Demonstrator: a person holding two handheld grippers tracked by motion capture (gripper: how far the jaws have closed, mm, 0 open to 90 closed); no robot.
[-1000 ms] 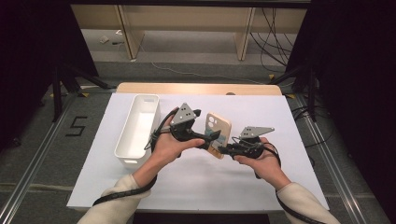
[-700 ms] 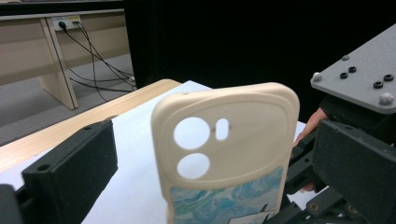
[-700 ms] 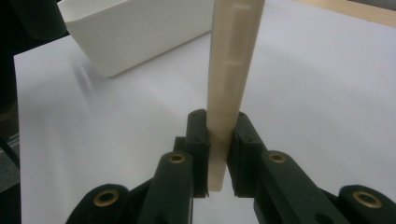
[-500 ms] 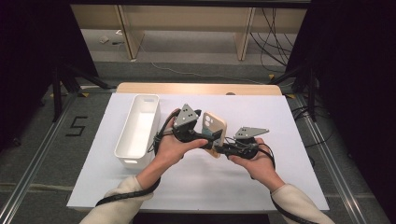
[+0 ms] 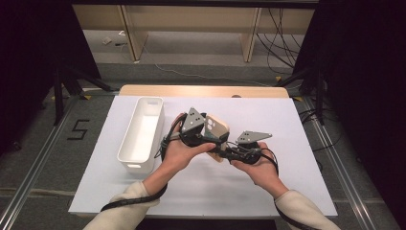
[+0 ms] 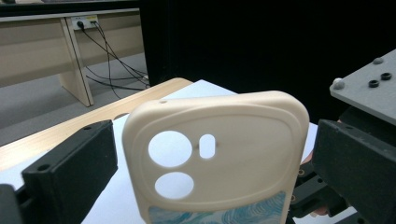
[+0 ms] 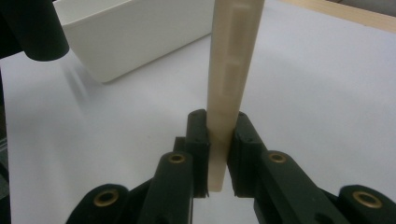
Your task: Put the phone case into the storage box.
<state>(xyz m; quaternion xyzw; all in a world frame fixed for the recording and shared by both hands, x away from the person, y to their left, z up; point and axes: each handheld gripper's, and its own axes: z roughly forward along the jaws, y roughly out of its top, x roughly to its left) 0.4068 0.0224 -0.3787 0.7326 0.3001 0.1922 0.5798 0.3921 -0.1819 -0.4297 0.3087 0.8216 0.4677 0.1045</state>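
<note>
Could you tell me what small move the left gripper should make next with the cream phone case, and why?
Probably close the left gripper on the cream plastic phone case. The case stands between its two wide-open black jaws without touching them, while the right gripper clamps the case's thin edge above the white table cover. A second grip would steady it.

A long white bin (image 5: 142, 134) stands on the left part of the white table cover (image 5: 297, 124). Cables (image 5: 280, 43) trail across the floor beyond the table.
</note>
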